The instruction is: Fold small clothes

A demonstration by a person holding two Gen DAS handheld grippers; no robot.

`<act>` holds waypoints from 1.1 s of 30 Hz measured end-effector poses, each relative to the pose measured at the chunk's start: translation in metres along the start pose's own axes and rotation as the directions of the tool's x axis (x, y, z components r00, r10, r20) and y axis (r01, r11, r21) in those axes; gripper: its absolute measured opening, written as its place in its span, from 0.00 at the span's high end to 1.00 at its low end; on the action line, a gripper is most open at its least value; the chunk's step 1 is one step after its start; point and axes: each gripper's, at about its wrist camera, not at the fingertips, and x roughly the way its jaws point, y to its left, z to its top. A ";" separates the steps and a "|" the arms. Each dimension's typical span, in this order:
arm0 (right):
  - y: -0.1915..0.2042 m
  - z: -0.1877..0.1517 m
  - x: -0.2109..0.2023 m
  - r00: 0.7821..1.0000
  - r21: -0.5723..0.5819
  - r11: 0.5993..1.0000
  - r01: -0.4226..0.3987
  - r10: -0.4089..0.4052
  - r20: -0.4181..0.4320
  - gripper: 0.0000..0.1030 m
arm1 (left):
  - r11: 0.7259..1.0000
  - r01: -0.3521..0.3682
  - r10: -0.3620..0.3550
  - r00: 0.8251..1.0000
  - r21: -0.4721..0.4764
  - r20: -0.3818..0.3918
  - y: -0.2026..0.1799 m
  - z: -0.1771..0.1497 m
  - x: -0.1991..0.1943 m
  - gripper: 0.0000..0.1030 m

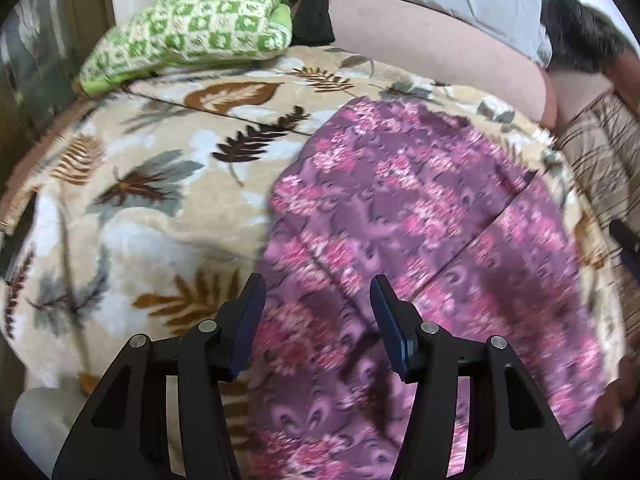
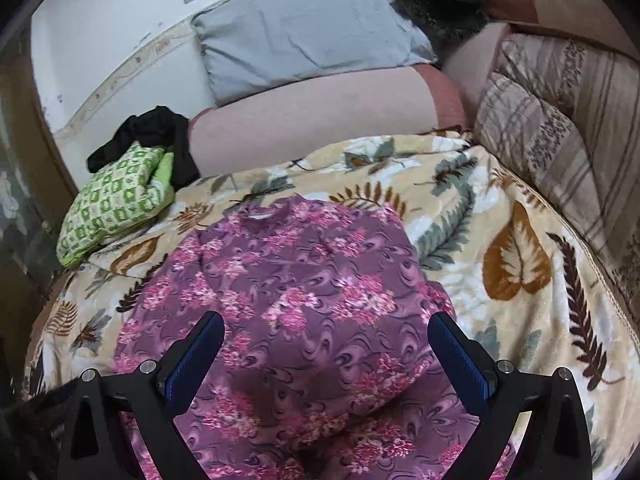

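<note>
A purple garment with pink flowers (image 1: 420, 216) lies spread on a beige leaf-print blanket (image 1: 132, 208). My left gripper (image 1: 318, 284) is open and empty, hovering over the garment's left edge. In the right wrist view the same garment (image 2: 288, 280) lies with its neckline at the far end. My right gripper (image 2: 326, 322) is wide open and empty, above the garment's near part. Neither gripper touches the cloth as far as I can tell. The left wrist view is blurred.
A folded green-and-white checked cloth (image 2: 112, 200) and a black garment (image 2: 152, 132) lie at the blanket's far left. A grey pillow (image 2: 304, 28), a pink bolster (image 2: 312, 116) and a striped quilt (image 2: 560, 120) border the blanket behind and to the right.
</note>
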 end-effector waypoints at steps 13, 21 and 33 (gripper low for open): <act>-0.044 0.100 0.044 0.985 0.021 0.993 -0.115 0.117 -0.127 0.01 | 0.993 0.118 -0.119 0.990 -0.023 -0.076 0.005 0.104 0.066 0.47; -0.059 0.132 0.160 0.931 0.027 0.996 -0.082 0.086 -0.354 0.09 | 0.996 0.057 -0.048 0.991 0.069 -0.121 -0.010 0.162 0.133 0.47; -0.060 0.142 0.269 0.859 -0.083 0.996 -0.016 -0.028 -0.512 0.24 | 0.990 0.070 -0.030 0.953 0.122 -0.303 -0.048 0.194 0.227 0.47</act>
